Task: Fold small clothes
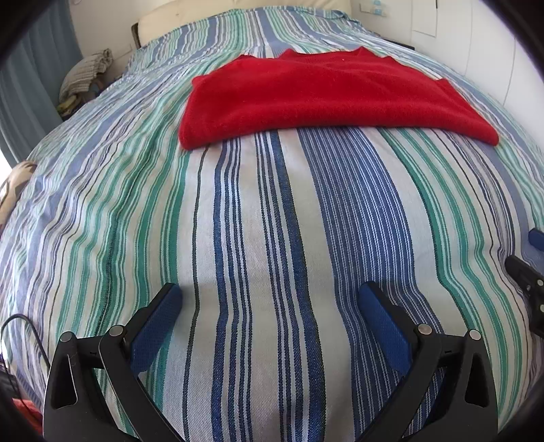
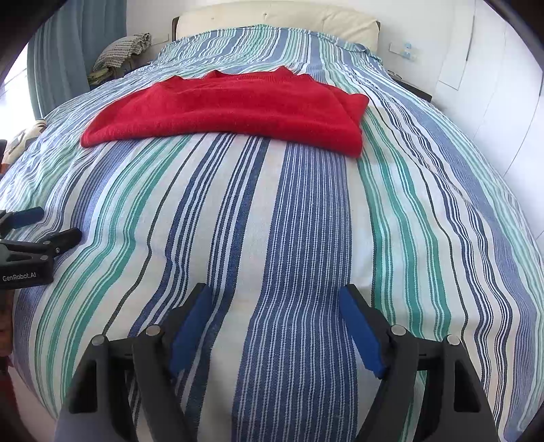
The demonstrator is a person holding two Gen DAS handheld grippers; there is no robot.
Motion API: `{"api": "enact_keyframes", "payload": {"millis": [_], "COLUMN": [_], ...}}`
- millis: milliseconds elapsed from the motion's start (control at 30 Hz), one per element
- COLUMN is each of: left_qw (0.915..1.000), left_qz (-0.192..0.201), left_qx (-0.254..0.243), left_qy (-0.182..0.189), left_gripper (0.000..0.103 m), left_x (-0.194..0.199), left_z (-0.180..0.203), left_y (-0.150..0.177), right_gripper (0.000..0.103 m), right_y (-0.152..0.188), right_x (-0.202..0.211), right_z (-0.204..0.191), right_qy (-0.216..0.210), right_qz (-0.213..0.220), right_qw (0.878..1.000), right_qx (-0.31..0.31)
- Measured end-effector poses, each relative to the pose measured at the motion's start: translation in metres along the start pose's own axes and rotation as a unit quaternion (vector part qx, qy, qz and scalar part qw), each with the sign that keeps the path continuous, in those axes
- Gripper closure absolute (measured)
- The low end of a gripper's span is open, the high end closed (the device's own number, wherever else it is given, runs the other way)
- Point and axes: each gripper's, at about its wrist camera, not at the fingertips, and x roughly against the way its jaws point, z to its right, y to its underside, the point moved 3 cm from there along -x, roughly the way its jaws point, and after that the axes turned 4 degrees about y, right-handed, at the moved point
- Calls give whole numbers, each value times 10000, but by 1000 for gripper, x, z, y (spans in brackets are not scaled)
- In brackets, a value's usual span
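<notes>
One red garment lies folded on the striped bed
Two grippers, left and right, hover near it, jaws open, holding nothing

Open striped bedspread lies between both grippers and the folded red sweater, nothing standing in that stretch. The left gripper sits just beside the right gripper's path.

A home bedroom was shown: a bed spread with a blue, green and white striped woven cover, a cream padded headboard, teal curtains, and white wardrobe doors were seen.
</notes>
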Motion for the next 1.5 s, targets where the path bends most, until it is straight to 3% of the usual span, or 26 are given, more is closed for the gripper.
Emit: {"api": "enact_keyframes", "payload": {"millis": [400,467,533,633,700,800,900,967,1000,1067,1100,1167,1200,1300,1367,1500], "left_qw": [9999,9988,9969,9983,9989,9970,9913,9877,9866,9880,9895,9916,9916,9913,9925,9930], "left_qz": [-133,-421,-618,-178,122,409,394,-4,-103,86,114,57,32,51,84,81], "left_qx": [-8,-68,-90,-143,-47,476,1177,1515,1581,1484,1389,1271,1278,1295,1202,1160], "left_qy": [44,228,488,538,459,451,435,375,398,425,376,240,214,226,191,221], "left_gripper": [1,1,2,2,2,2,2,2,2,2,2,2,2,1,1,1], "left_x": [2,7,19,46,57,55,38,22,19,20,19,12,10,7,7,8], "left_z": [0,-4,-14,-36,-55,-83,-110,-123,-126,-128,-127,-128,-128,-128,-126,-125], "left_y": [-3,-9,-18,-31,-38,-35,-11,5,4,-4,-7,-11,-11,-13,-16,-20], "right_gripper": [25,23,14,14,14,14,16,18,18,18,22,56,93,93,93,93], "right_y": [0,-3,-11,-39,-71,-121,-156,-167,-171,-173,-171,-172,-173,-184,-209,-272], "right_x": [0,2,6,14,11,-14,-55,-78,-90,-116,-129,-136,-136,-115,-88,-38], "right_z": [1,6,16,50,79,117,140,146,146,140,132,118,113,110,97,27], "right_qy": [-2,-202,-802,-1480,-1570,-1786,-1984,-2054,-2137,-2381,-2419,-2240,-2251,-2132,-2136,-2340], "right_qz": [-2,-91,-306,-129,28,51,-147,-220,-261,-530,-759,-864,-897,-660,-360,-83], "right_qw": [10000,9995,9955,9835,9758,9578,9402,9290,9226,9084,9064,9226,9257,9276,9356,9543], "right_qx": [-22,-231,-396,-1031,-1520,-2250,-2766,-3072,-3202,-3395,-3378,-3020,-2904,-2995,-2789,-1857]}}
